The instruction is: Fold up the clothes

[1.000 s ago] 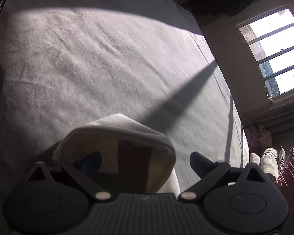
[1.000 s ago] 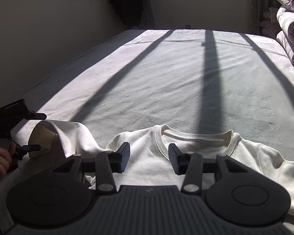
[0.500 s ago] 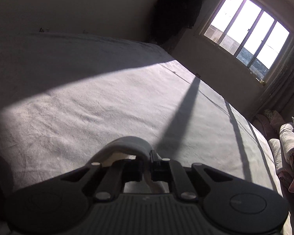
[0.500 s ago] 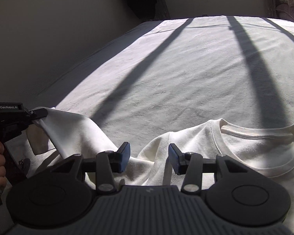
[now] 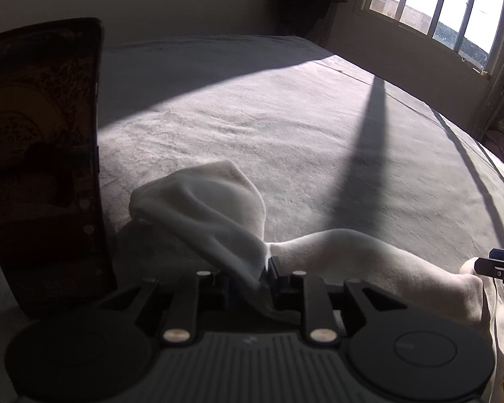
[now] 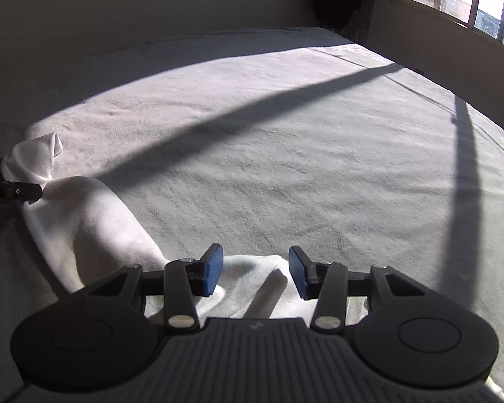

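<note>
Left wrist view: the left tool (image 5: pixel 265 273) is clamped on a white T-shirt sleeve (image 5: pixel 215 201), lifted above the bed (image 5: pixel 285 127); cloth trails rightward. Right wrist view: the right tool (image 6: pixel 256 273), jaws apart, hovers over shirt fabric (image 6: pixel 252 288); the sleeve lies left.

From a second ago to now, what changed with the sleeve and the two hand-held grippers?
The left hand-held gripper, open around the sleeve a second ago, has shut on it and lifted it, pulling it inward across the white T-shirt. The right hand-held gripper shifted toward that side, so the collar has left its view. It stays open over the shirt, which remains on the bed.
</note>
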The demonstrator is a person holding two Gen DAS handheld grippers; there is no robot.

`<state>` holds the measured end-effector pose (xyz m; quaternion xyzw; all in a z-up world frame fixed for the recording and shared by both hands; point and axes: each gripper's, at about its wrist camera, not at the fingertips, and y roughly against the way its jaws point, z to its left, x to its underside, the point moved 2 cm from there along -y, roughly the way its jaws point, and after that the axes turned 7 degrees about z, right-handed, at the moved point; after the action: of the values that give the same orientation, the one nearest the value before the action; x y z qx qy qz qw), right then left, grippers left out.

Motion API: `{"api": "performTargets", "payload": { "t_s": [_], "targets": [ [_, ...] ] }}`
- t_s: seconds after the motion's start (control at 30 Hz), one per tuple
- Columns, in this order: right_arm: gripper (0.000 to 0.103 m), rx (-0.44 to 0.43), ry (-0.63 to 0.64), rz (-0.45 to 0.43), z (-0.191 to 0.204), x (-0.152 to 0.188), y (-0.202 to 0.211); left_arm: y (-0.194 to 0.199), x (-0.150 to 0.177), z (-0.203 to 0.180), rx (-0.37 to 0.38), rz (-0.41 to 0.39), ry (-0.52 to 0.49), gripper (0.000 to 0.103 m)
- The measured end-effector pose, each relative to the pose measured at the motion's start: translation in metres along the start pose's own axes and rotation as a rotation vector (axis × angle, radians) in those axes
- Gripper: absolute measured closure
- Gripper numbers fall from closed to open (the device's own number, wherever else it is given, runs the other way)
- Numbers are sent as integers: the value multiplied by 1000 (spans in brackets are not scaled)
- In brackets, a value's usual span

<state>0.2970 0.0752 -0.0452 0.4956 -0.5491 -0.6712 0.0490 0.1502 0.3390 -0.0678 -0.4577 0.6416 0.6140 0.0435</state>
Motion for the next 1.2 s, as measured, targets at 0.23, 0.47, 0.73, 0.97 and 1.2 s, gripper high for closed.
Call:
{"api": "performTargets", "payload": {
  "t_s": [0.23, 0.47, 0.73, 0.97, 1.2],
  "targets": [
    [90, 39, 158, 116, 20, 8, -24, 6, -3, -3, 48, -105, 28, 96],
    [95, 208, -66, -173, 13, 25, -1, 42, 13, -32, -45, -401, -175, 94],
    [63, 240, -93, -131, 20, 25, -12, 13, 7, 0, 30, -176, 39, 64],
    [63, 131, 1, -120, 21, 4, -17, 2, 2, 4, 9, -157, 146, 72],
    [80, 19, 284, 87, 32, -6, -33, -4, -1, 3, -5, -166, 151, 72]
  ]
}}
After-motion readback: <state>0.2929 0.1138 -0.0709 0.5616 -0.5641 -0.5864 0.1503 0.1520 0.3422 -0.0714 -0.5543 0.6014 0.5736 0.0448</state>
